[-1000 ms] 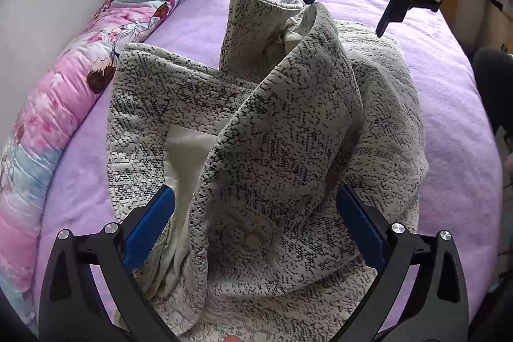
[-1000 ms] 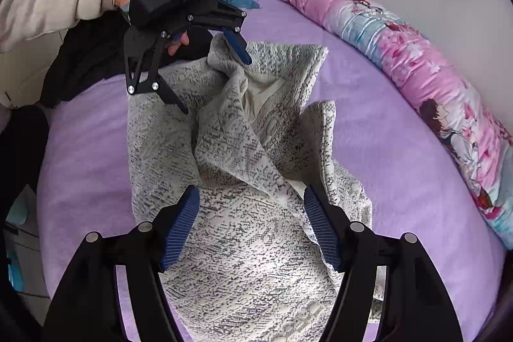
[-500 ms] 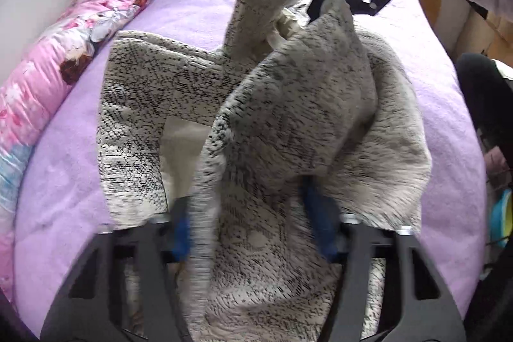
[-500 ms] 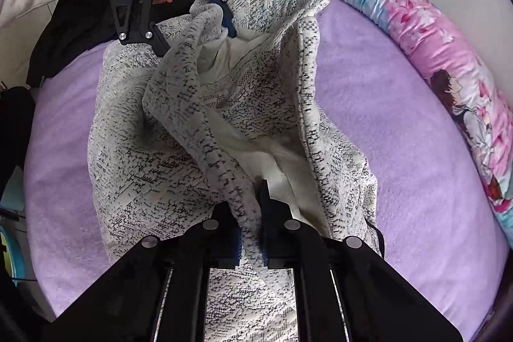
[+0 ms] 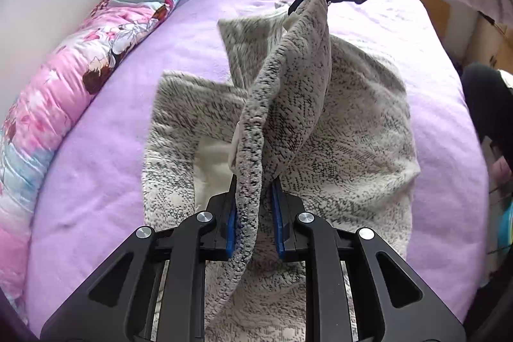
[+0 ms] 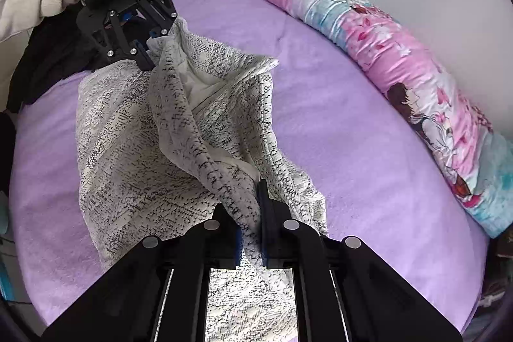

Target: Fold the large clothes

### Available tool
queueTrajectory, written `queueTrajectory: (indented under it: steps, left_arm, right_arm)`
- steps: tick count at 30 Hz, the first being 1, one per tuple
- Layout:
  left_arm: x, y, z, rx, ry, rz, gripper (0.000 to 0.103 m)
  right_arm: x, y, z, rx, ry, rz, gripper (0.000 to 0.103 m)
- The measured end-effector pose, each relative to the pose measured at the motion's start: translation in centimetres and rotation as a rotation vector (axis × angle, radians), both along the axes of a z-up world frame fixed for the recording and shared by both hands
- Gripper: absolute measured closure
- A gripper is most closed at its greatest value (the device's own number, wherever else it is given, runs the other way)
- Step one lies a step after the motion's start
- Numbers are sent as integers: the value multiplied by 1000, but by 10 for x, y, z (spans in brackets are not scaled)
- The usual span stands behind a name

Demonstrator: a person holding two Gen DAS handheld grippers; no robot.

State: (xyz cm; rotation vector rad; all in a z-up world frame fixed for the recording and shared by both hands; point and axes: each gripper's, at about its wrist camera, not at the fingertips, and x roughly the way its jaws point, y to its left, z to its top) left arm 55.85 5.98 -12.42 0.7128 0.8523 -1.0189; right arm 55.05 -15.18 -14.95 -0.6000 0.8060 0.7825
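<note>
We've got the grey-speckled knit garment (image 5: 346, 130) heaped mid-bed on the purple bed sheet (image 5: 134, 149), one thick edge stretched taut in the air. The left gripper (image 5: 255, 213) has just been closing, fingers now clamped on that edge; the right gripper (image 6: 250, 229) pinches the other end. A floral rolled quilt (image 6: 384, 53) lies along the wall-side edge.

Bright, soft daylight, mild motion blur (fisheye bending and dark vignetting at edges).
</note>
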Motion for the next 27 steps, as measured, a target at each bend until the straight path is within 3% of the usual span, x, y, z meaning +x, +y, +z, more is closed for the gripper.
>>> queueTrajectory:
  steps: [4, 8, 11, 15, 16, 18, 19, 20, 21, 23, 24, 26, 27]
  left_arm:
    - [-1, 5, 10, -14, 10, -11, 78]
    - [4, 15, 16, -15, 10, -8, 62]
    - [18, 26, 16, 2, -13, 56, 43]
    - [33, 33, -8, 84, 3, 108, 45]
    - [34, 31, -19, 123, -6, 113, 45]
    - [34, 27, -42, 189, -9, 136, 41]
    - [33, 26, -50, 194, -20, 146, 38]
    - [34, 26, -58, 196, -34, 168, 29]
    - [36, 29, -66, 204, -49, 197, 14]
    - [48, 38, -76, 194, -42, 298, 8]
    - [52, 42, -78, 196, -58, 332, 10]
    - [64, 52, -78, 296, -178, 460, 37]
    - [72, 64, -72, 277, -155, 534, 38]
  right_arm:
    - [10, 6, 3, -20, -16, -55, 99]
    - [22, 13, 0, -42, -11, -79, 99]
    - [31, 14, -6, -41, 4, -99, 97]
    - [52, 15, -21, -45, 52, -139, 90]
    - [57, 15, -26, -43, 62, -149, 85]
    - [69, 16, -36, -59, 56, -202, 57]
    - [76, 15, -39, -57, 45, -236, 37]
    - [81, 13, -41, -50, 50, -263, 24]
    - [88, 11, -44, -50, 53, -299, 18]
    - [102, 4, -51, -71, 45, -389, 12]
    - [106, 0, -54, -91, 27, -430, 12]
    - [107, -5, -53, -121, -18, -495, 8]
    - [106, -8, -53, -131, -16, -503, 8]
